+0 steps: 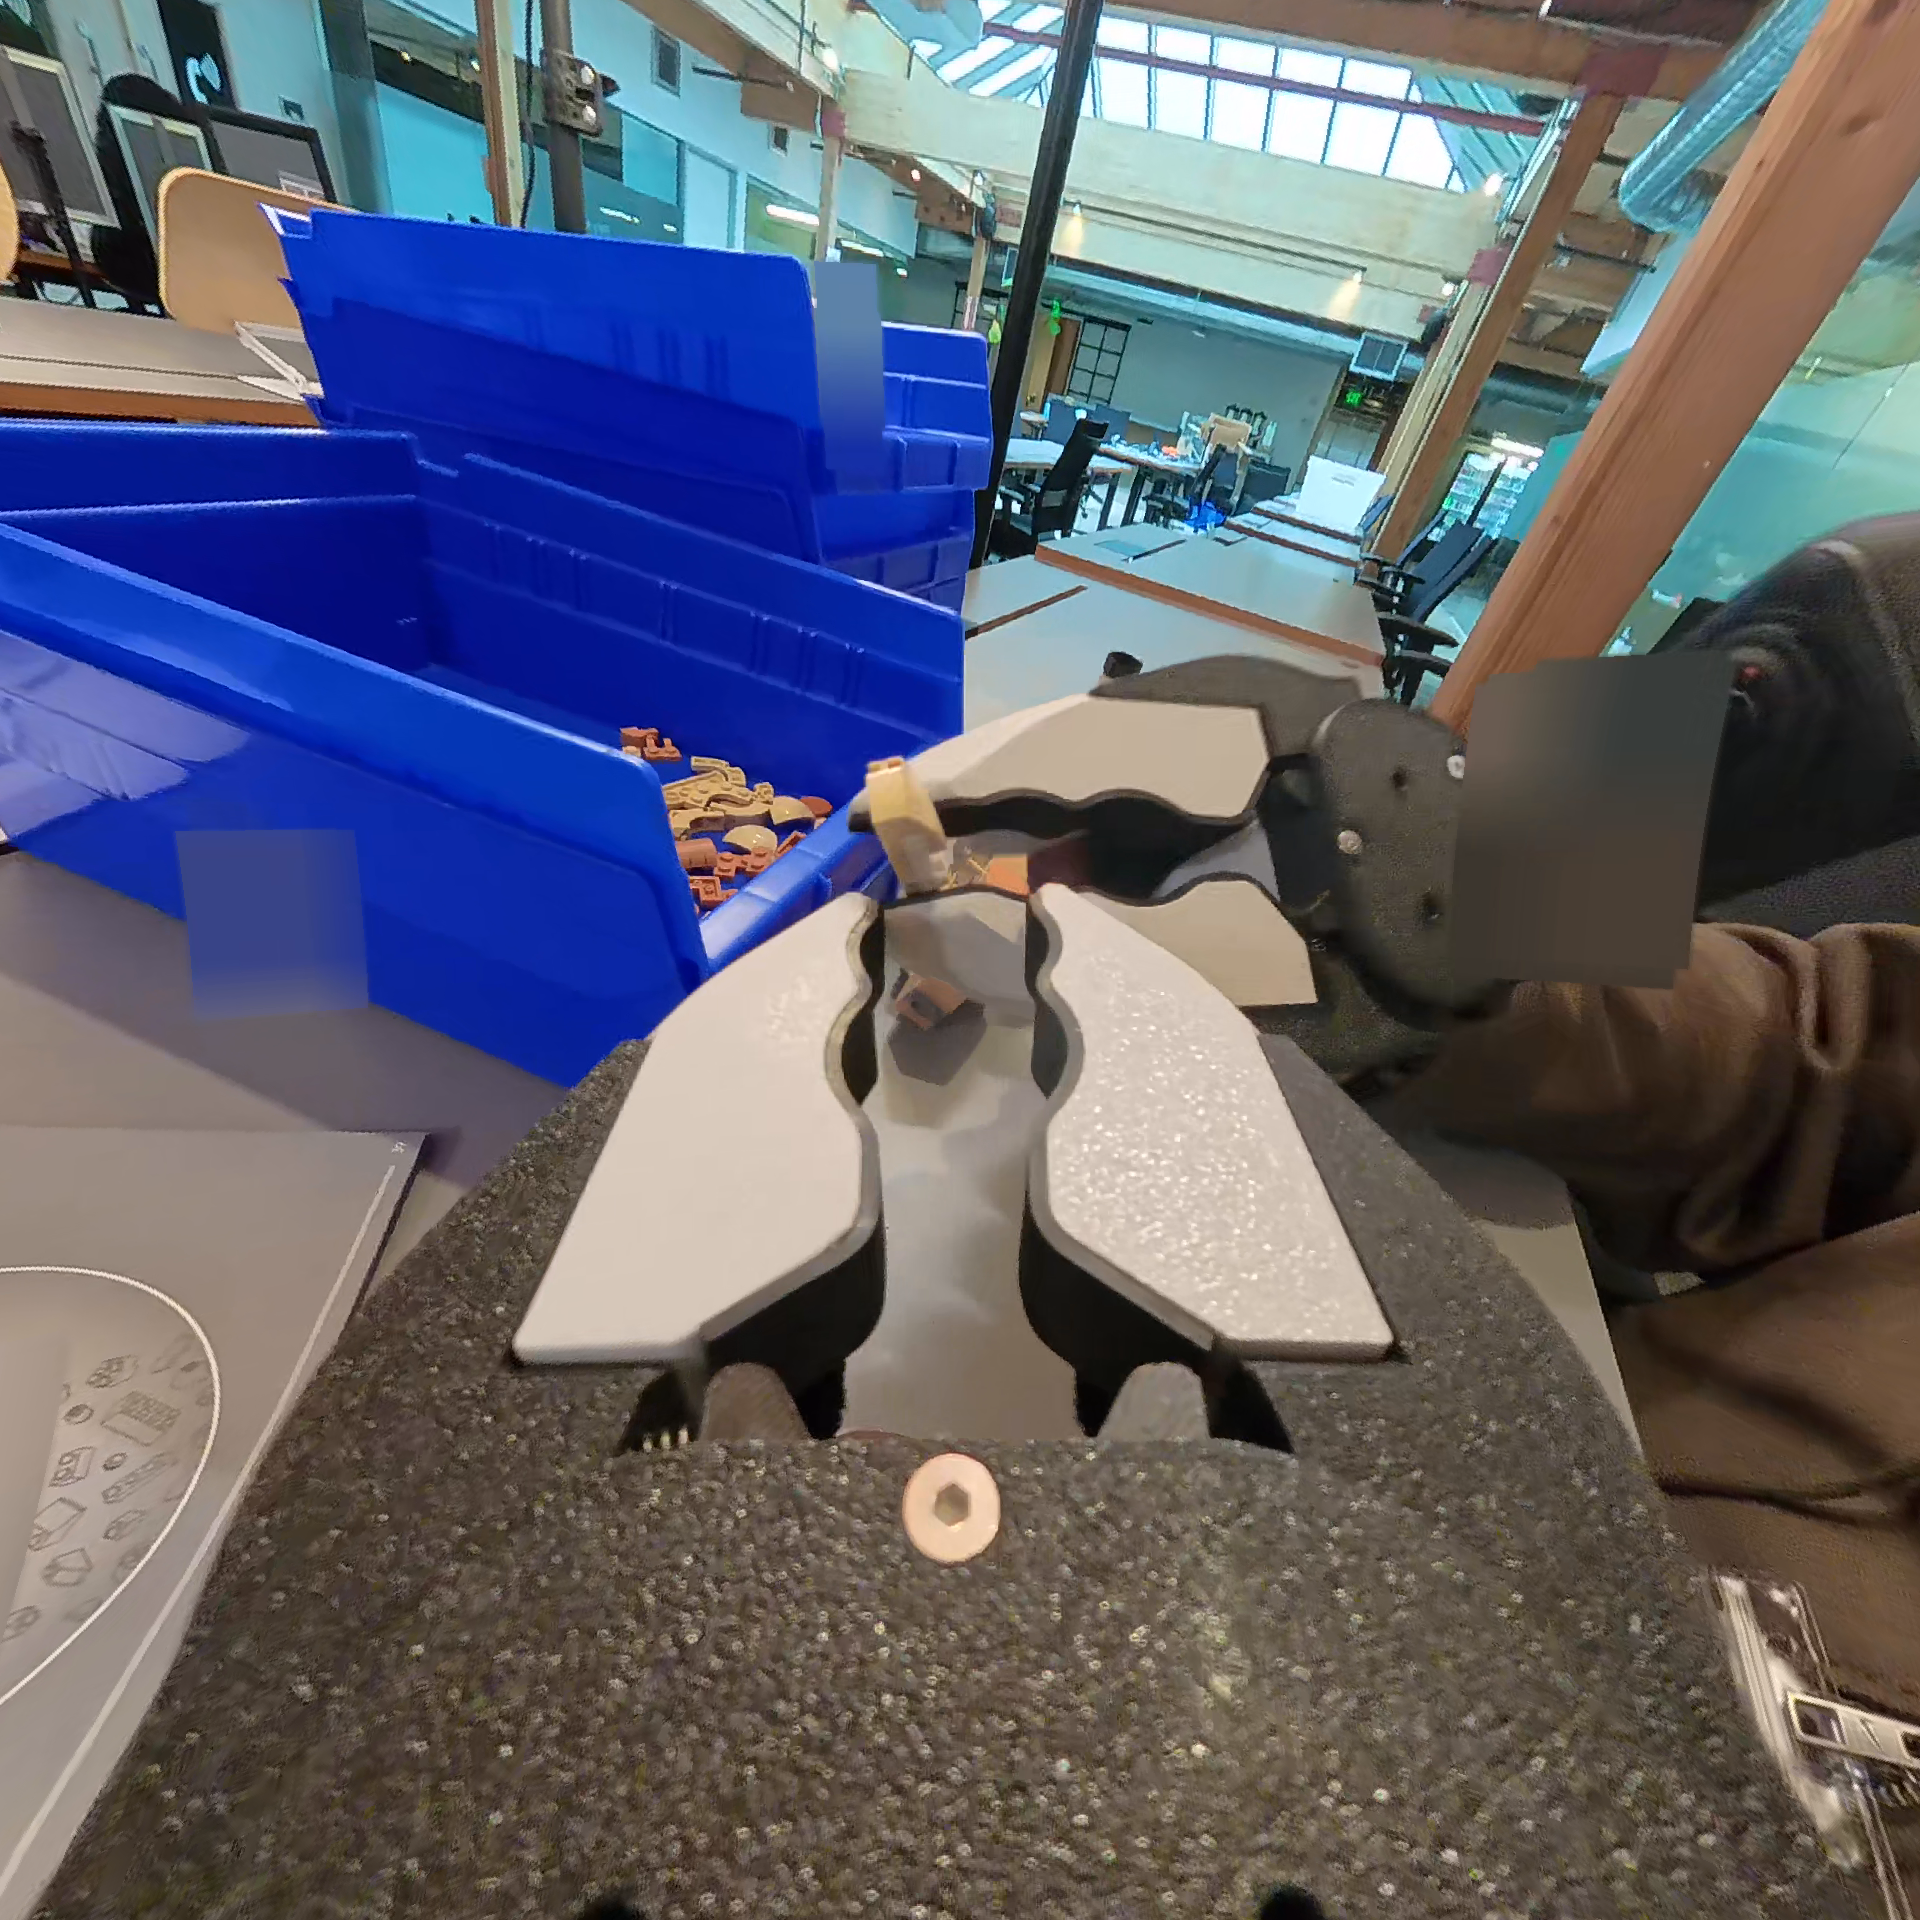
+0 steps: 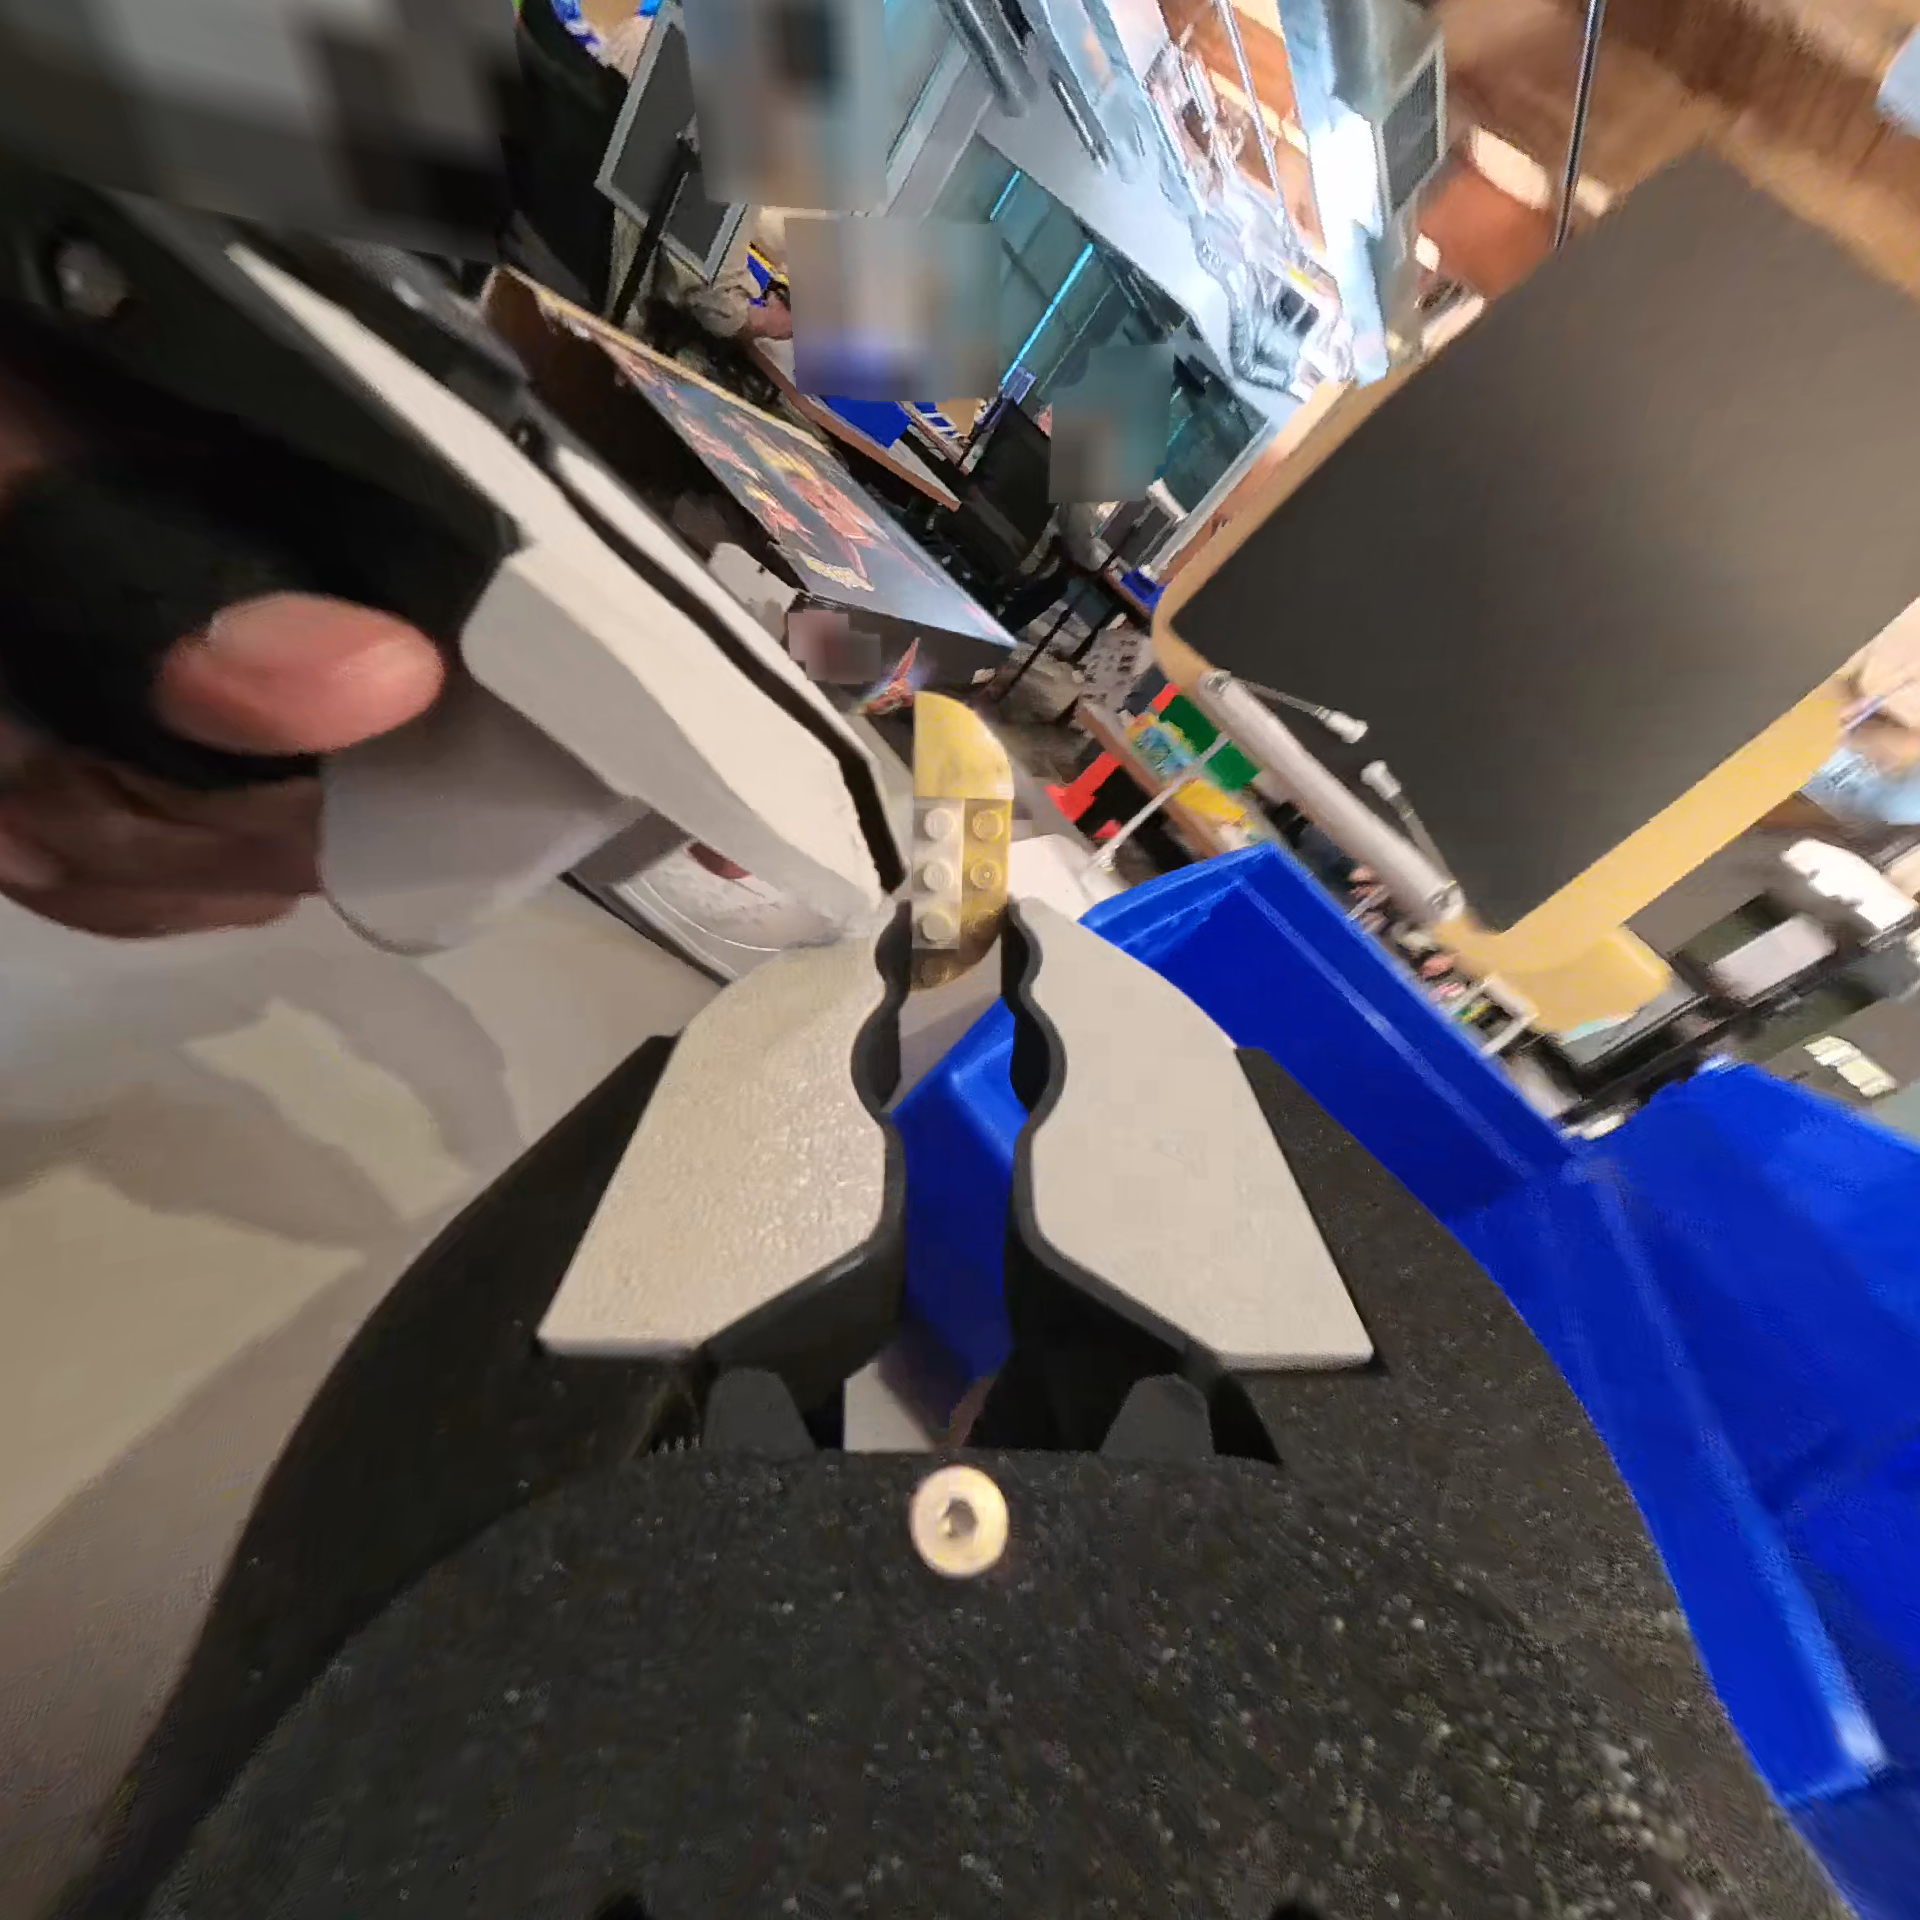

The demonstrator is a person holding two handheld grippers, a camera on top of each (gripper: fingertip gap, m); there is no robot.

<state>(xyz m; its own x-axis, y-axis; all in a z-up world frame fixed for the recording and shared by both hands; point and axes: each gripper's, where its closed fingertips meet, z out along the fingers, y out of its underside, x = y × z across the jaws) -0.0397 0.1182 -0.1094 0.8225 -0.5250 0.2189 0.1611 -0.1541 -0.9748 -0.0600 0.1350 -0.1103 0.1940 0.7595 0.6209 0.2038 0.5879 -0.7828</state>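
Note:
A small assembly of a tan curved brick and a white studded plate (image 2: 958, 862) stands between the pads of my right gripper (image 2: 958, 925), which is shut on it in the air. The left wrist view shows the same tan piece (image 1: 902, 821) pinched between the right gripper's fingers (image 1: 1101, 758), which reach in from the right. My left gripper (image 1: 956, 904) is open just below the piece and holds nothing. The right gripper's lower fingertip sits in the gap between its tips. One left finger (image 2: 727, 748) lies close beside the piece in the right wrist view.
An open blue bin (image 1: 416, 831) holding tan and brown pieces (image 1: 727, 821) stands to the left, with more blue bins (image 1: 623, 416) stacked behind it. The bin's corner (image 2: 1351, 1039) lies under my right gripper. A grey booklet (image 1: 156, 1403) lies at the lower left. A small brown piece (image 1: 925, 1006) lies on the table. My left and right fingertips are right by each other.

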